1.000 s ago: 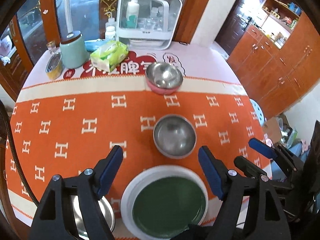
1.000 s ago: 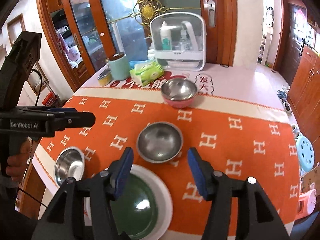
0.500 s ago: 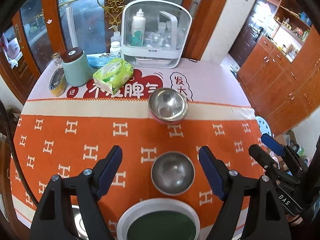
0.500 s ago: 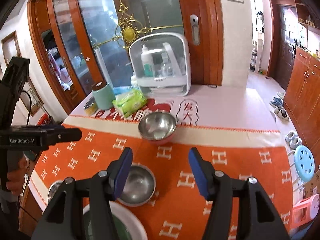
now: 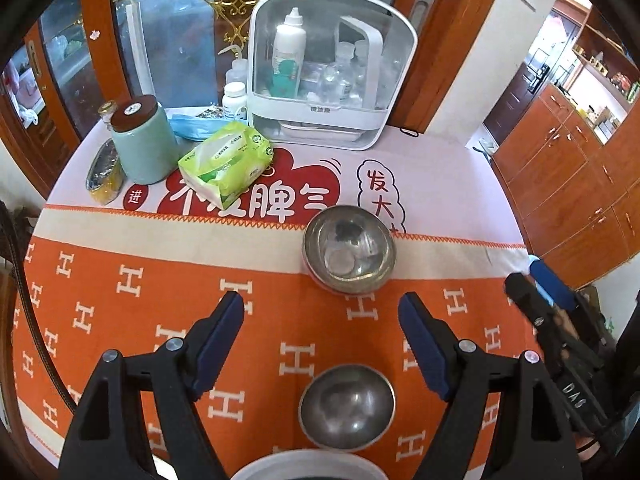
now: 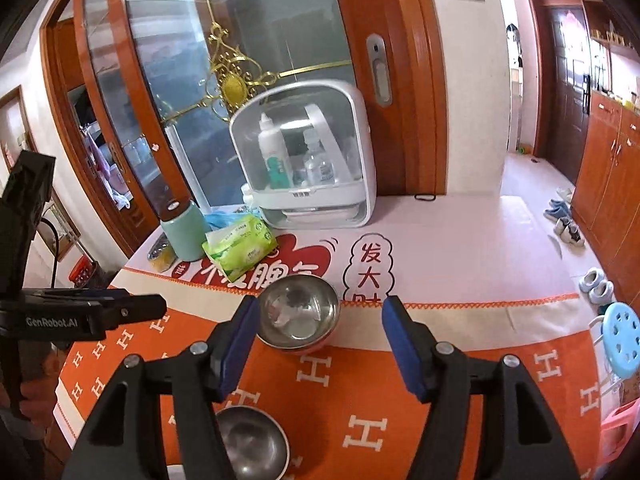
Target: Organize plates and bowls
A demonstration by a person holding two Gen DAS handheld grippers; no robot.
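A steel bowl with a pink outside (image 5: 348, 248) (image 6: 298, 312) stands at the seam of the orange cloth, just beyond both pairs of fingertips. A plain steel bowl (image 5: 347, 406) (image 6: 248, 444) sits closer in, under the grippers. Only the white rim of the green plate (image 5: 304, 468) shows at the bottom edge of the left wrist view. My left gripper (image 5: 320, 298) hangs open above the cloth, holding nothing. My right gripper (image 6: 320, 308) is opening its jaws; nothing is between them, and the pink bowl lies ahead of its left finger. Each gripper shows in the other's view (image 5: 552, 320) (image 6: 92, 314).
At the table's far side stand a white clear-fronted organiser case (image 5: 328, 72), a mint jar with a brown lid (image 5: 140, 144), a green tissue pack (image 5: 224, 164) and a yellow tin (image 5: 104, 176). A blue stool (image 6: 620, 336) stands beyond the right table edge.
Both grippers have moved forward across the table. The plate and near bowl slid toward the bottom of the views, and the pink bowl came close. The right jaws stand slightly wider.
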